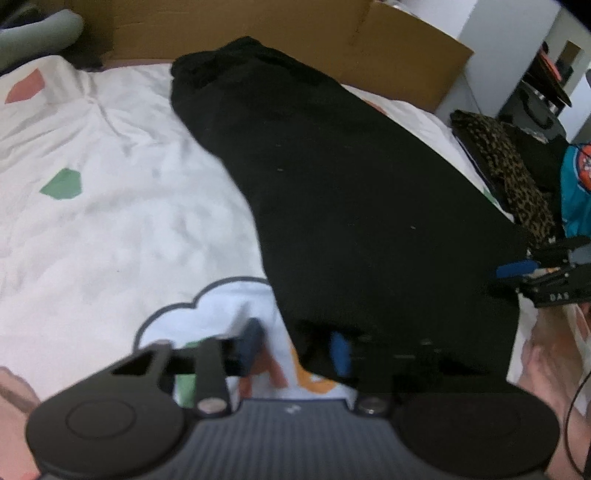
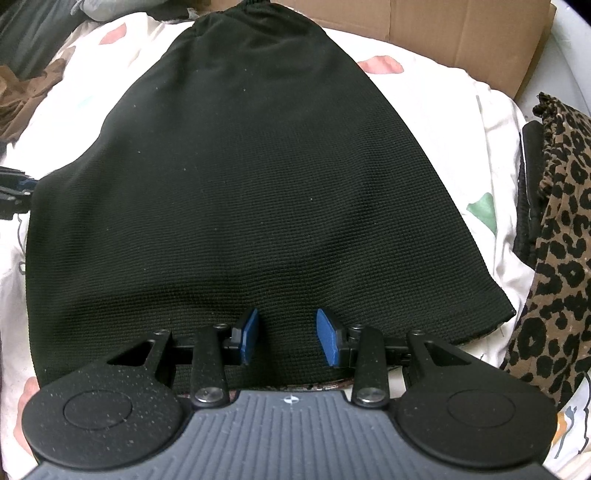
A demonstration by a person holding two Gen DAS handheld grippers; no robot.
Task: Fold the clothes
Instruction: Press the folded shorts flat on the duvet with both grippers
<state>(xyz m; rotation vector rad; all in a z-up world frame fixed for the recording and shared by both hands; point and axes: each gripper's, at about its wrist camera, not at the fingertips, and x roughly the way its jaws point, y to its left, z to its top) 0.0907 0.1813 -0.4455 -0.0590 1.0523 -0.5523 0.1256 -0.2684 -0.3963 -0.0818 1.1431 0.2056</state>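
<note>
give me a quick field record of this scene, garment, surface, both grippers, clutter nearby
garment: black knit garment spread flat, narrow end far, wide hem near
surface: white bedsheet with coloured shapes and a cloud print
left gripper: open, at the near left corner of the hem, one blue pad partly under the fabric edge
right gripper: open, over the near hem, nothing between its pads
nearby: leopard-print cloth to the right; cardboard box behind the bed
</note>
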